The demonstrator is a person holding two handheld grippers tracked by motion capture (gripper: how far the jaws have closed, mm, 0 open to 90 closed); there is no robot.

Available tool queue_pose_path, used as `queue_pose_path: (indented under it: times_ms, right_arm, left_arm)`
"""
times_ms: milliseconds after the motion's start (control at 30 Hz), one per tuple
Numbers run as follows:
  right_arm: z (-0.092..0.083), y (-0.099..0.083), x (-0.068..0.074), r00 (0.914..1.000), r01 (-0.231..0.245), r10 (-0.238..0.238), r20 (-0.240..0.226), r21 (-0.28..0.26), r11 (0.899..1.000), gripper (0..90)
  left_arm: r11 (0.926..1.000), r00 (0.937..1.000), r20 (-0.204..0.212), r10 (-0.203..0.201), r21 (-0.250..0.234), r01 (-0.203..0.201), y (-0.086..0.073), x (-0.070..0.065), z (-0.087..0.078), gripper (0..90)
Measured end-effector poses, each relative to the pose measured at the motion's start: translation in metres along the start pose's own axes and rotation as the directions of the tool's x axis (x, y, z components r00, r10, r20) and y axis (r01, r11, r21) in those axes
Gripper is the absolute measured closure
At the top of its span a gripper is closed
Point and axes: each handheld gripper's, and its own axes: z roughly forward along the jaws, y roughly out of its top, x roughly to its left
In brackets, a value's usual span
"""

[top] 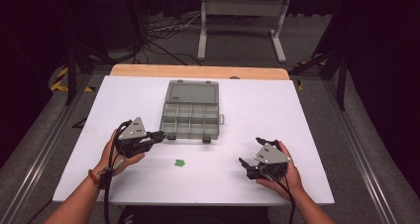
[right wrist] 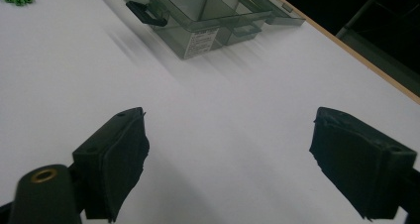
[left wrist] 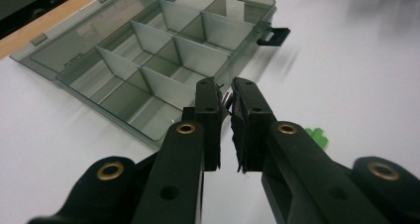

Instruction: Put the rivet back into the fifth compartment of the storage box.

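Pinching a small metal piece (left wrist: 227, 99) between nearly closed jaws above the open organizer box (left wrist: 148, 60), the left gripper (left wrist: 225, 102) could drop it outside a compartment; right gripper (right wrist: 228, 149) idles, jaws spread.

A white tabletop (top: 277, 115) with a bare wooden strip (top: 198, 71) along its far edge stands on grey carpet (top: 317, 40), and beyond it are a white metal stand (top: 242, 8), loose cables (top: 163, 30) and yellow-black tape (top: 59, 80).
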Motion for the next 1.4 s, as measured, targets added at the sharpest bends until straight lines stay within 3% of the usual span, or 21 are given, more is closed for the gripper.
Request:
queue_pose_path:
  times_ms: [200,700,1400]
  right_arm:
    - [0.002,-0.001,0.0,1.0,-0.001,0.001,-0.002,0.006,1.0,14.8]
    - [0.001,-0.001,-0.001,1.0,0.001,-0.001,-0.001,0.007,1.0,14.7]
    - [0.001,-0.001,-0.001,1.0,0.006,-0.006,0.001,0.004,1.0,14.8]
  left_arm:
    - [1.0,0.9994,-0.032,-0.01,0.002,0.01,0.004,0.012,0.002,82.5]
    - [0.9995,0.9988,-0.04,-0.029,0.013,0.03,0.013,0.034,0.019,82.6]
    - [0.9974,0.9982,-0.039,-0.045,0.054,0.047,0.015,0.043,0.042,82.5]
